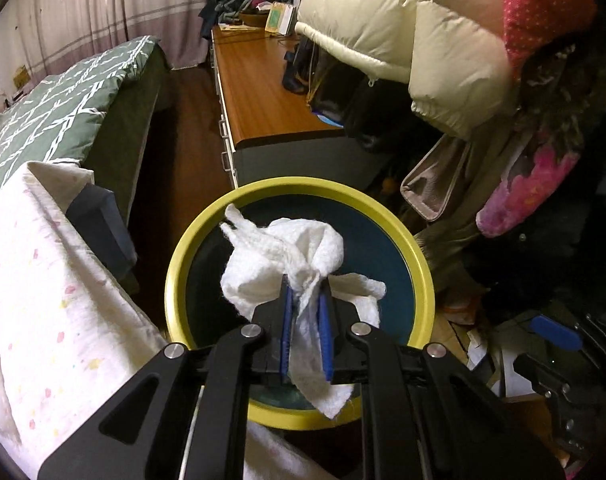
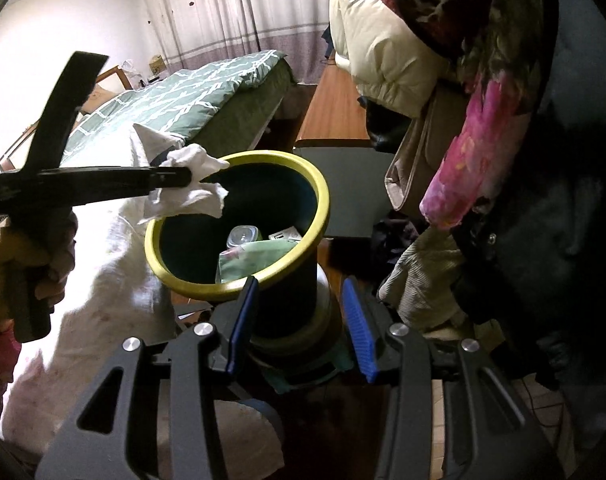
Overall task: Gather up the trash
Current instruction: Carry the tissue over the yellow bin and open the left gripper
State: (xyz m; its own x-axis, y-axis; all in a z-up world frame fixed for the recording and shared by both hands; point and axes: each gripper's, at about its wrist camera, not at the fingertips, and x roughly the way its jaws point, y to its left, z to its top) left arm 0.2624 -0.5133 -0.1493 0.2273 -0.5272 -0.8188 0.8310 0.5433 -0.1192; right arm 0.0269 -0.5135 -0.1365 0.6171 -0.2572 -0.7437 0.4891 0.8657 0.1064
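Left claw (image 1: 306, 318), nearest the cam, is clamped on a crumpled white tissue (image 1: 287, 256) held right over the yellow-rimmed bin (image 1: 175, 280) so it'll prob drop inside w/ the other trash, while right claw (image 2: 299, 320) waits open, empty, beside the bin.

The tissue (image 1: 283, 264) hangs over the bin (image 1: 421, 276), bed (image 1: 55, 108) behind left.

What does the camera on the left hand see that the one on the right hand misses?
Only the left view shows the left tongs shut on the white tissue from behind. Only the right view shows the bin's contents, a can and green paper, and the hand. Both show the yellow-rimmed bin, the tissue over it and the bed.
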